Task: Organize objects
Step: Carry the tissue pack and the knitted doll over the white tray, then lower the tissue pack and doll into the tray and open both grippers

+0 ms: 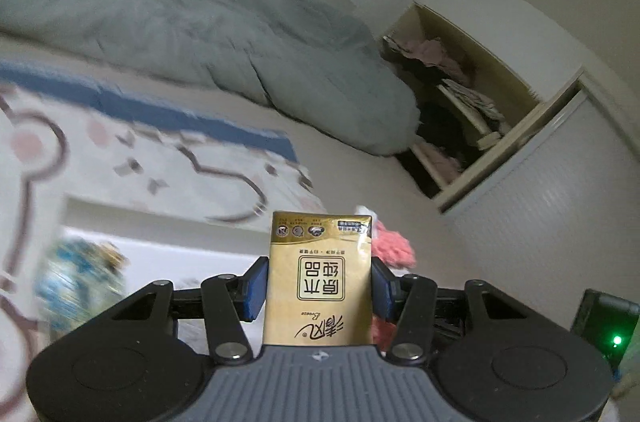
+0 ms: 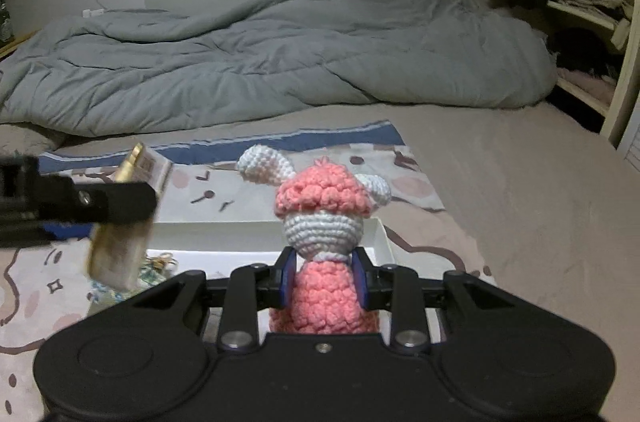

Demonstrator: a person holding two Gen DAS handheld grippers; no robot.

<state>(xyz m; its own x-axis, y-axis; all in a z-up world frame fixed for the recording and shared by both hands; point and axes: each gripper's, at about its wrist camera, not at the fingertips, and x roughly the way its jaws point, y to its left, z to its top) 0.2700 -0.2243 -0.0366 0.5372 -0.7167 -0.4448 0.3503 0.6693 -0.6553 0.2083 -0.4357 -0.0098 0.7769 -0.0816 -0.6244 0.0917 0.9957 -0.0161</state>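
your left gripper (image 1: 318, 288) was closest to the camera, and its blue pads were squeezed on a gold tissue pack (image 1: 320, 278) that stood up between them. your right gripper (image 2: 323, 280) held a pink and white yarn doll (image 2: 320, 242) around its soft body, with the head poking up above the pads. both things were up in the air over a cartoon blanket (image 2: 416, 222) on the bed, and a white tray (image 2: 382, 234) sat just under and behind the doll. some small things already lay in the tray, but they were too blurry to name. i think both things were meant to go in the tray. your two hands were close together, so they could bump. the pack was smooth and could slide out if you tipped it. the doll was squishy, so it could roll off the edge if you let go too high.
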